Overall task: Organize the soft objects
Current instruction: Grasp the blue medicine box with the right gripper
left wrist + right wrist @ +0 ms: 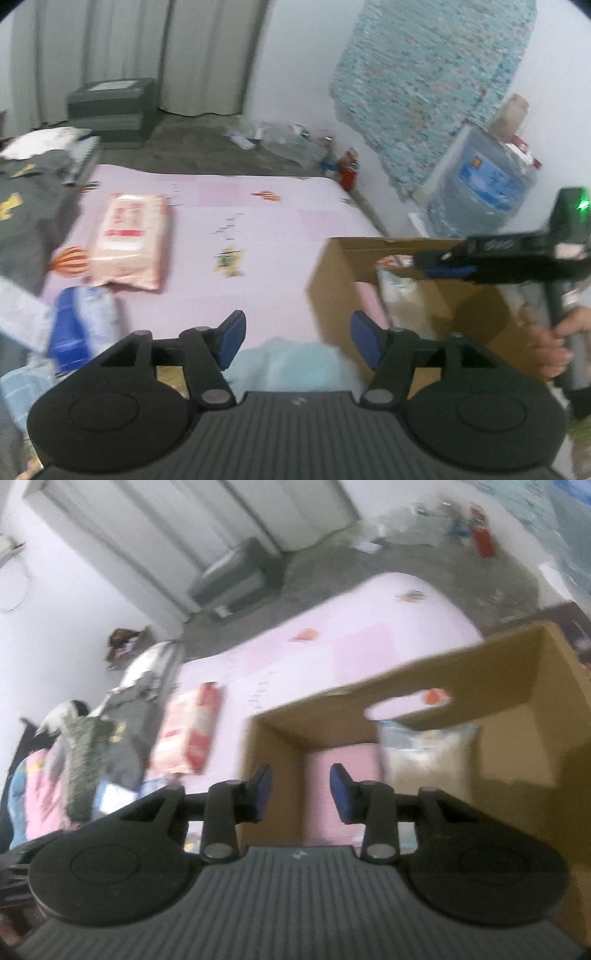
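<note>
Left wrist view: both hand-held grippers gape empty beside cardboard box.

No lettering can be read: red print on the pink pack lying on the bed and the blue label on the water jug are blurred beyond reading.

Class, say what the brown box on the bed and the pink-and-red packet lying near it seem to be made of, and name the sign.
Box: likely corrugated cardboard, matt brown, with a cut handle slot.
Packet: probably thin plastic film, slightly glossy, printed, with crimped ends.
</note>
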{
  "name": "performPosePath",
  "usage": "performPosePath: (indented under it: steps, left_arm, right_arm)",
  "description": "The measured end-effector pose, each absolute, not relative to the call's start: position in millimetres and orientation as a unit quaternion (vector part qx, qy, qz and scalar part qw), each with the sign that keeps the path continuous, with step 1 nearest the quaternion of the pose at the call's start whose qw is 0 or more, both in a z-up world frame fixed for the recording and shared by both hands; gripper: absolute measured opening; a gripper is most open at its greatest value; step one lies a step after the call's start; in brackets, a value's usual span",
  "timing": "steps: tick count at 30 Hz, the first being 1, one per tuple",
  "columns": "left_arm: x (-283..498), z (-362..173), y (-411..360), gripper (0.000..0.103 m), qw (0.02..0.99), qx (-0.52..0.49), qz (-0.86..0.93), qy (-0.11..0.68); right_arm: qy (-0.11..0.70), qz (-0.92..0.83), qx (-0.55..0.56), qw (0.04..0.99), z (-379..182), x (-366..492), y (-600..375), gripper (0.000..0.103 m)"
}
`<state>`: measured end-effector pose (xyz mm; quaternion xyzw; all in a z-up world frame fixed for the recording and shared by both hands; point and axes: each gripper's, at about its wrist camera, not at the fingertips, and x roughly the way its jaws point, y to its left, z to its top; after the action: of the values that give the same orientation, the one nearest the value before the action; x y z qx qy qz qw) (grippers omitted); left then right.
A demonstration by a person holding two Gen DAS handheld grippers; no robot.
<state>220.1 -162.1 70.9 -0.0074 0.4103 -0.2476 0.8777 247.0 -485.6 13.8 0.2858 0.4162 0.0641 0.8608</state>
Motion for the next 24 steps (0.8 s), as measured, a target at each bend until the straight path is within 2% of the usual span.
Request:
performPosePath:
  steps: [6, 11, 16, 19, 24]
  left_arm:
    - [206, 69, -90, 0.074, 0.908, -0.003, -0.17, 0.382]
    - [206, 55, -27, 0.076, 0.918, -0.016, -0.102, 0.382]
    - [229, 29, 28, 0.076, 0.91, -0.043, -0.051, 0.41]
    - [241, 16, 56, 0.074, 0.91, -0.062, -0.029, 0.409]
    - [274, -7, 79, 0.065, 0.902, -0.087, -0.02, 0.422]
  right_arm:
    - [0.399, 0.154, 0.251, 0.869, 55, 266, -400, 0.048]
    - [0.395, 0.223, 0.208, 0.867, 74, 298, -311, 0.056]
    - [0.404, 0.296, 0.175, 0.848, 67, 343, -216, 0.062]
    - [0.428, 0.324, 0.155, 0.829, 51, 373, -168, 0.062]
    - [0.457, 0.346, 0.12, 0.811, 12, 420, -101, 0.062]
